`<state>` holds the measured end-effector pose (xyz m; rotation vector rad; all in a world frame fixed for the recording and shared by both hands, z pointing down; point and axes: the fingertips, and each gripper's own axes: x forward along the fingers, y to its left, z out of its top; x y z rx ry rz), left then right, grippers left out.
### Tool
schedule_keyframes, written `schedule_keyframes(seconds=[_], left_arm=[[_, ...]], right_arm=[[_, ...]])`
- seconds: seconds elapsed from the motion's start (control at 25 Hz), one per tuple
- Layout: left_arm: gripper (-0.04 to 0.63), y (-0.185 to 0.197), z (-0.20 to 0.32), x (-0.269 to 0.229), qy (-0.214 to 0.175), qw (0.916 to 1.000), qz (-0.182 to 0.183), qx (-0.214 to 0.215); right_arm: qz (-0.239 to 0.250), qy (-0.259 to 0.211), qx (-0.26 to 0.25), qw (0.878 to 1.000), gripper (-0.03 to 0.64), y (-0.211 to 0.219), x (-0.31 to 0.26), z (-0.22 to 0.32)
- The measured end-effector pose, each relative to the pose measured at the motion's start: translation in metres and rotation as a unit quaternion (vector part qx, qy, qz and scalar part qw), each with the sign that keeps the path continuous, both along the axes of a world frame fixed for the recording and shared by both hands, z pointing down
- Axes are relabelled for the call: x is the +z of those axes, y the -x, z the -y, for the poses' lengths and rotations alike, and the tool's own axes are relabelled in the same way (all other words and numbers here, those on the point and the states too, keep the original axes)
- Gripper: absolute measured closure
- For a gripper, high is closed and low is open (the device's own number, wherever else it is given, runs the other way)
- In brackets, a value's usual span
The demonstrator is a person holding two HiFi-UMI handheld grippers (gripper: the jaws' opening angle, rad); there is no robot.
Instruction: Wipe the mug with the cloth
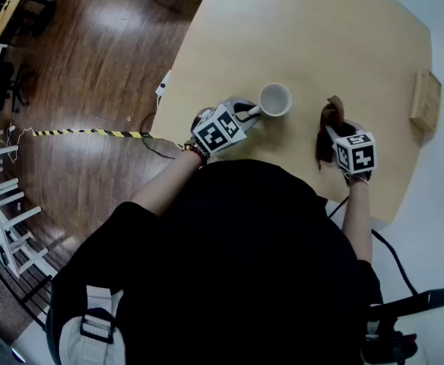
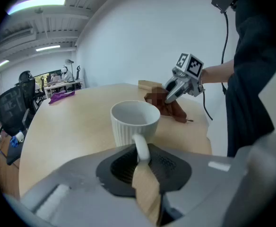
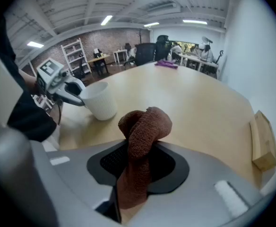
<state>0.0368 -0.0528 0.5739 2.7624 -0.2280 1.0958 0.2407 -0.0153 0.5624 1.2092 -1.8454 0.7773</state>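
A white ribbed mug [image 1: 275, 99] stands upright on the pale wooden table [image 1: 298, 29]. My left gripper [image 1: 246, 114] is shut on the mug's handle [image 2: 141, 147], with the mug [image 2: 134, 122] straight ahead of the jaws. To the right, my right gripper [image 1: 333, 130] is shut on a brown cloth [image 1: 331, 120]. The cloth [image 3: 140, 145] bunches up out of the jaws and hangs down between them. The cloth and mug [image 3: 99, 100] are a short way apart. In the left gripper view the right gripper [image 2: 173, 90] rests the cloth [image 2: 168, 106] on the table behind the mug.
A small wooden block [image 1: 426, 101] lies near the table's right edge, also seen in the right gripper view as a wooden block [image 3: 262, 143]. Cables [image 1: 150, 131] and striped tape cross the wooden floor at the left. Office chairs and desks stand far behind.
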Motion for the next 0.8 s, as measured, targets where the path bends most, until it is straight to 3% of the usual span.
schedule_keyframes(seconds=[0.16, 0.28, 0.4, 0.8], left_arm=[[0.528, 0.0, 0.002, 0.001, -0.004, 1.0, 0.003, 0.001], [0.526, 0.003, 0.009, -0.001, -0.009, 1.0, 0.001, 0.001], [0.523, 0.007, 0.013, -0.005, -0.005, 1.0, 0.003, 0.005], [0.511, 0.016, 0.033, -0.005, -0.018, 0.9995, 0.019, 0.02]], right_arm=[[-0.005, -0.071, -0.067, 0.995, 0.502, 0.031, -0.048, 0.017], [0.039, -0.093, -0.095, 0.99, 0.502, 0.058, -0.074, 0.033], [0.095, -0.083, -0.099, 0.987, 0.504, 0.08, -0.082, 0.046], [0.165, -0.015, -0.102, 0.981, 0.514, 0.112, -0.05, 0.06]])
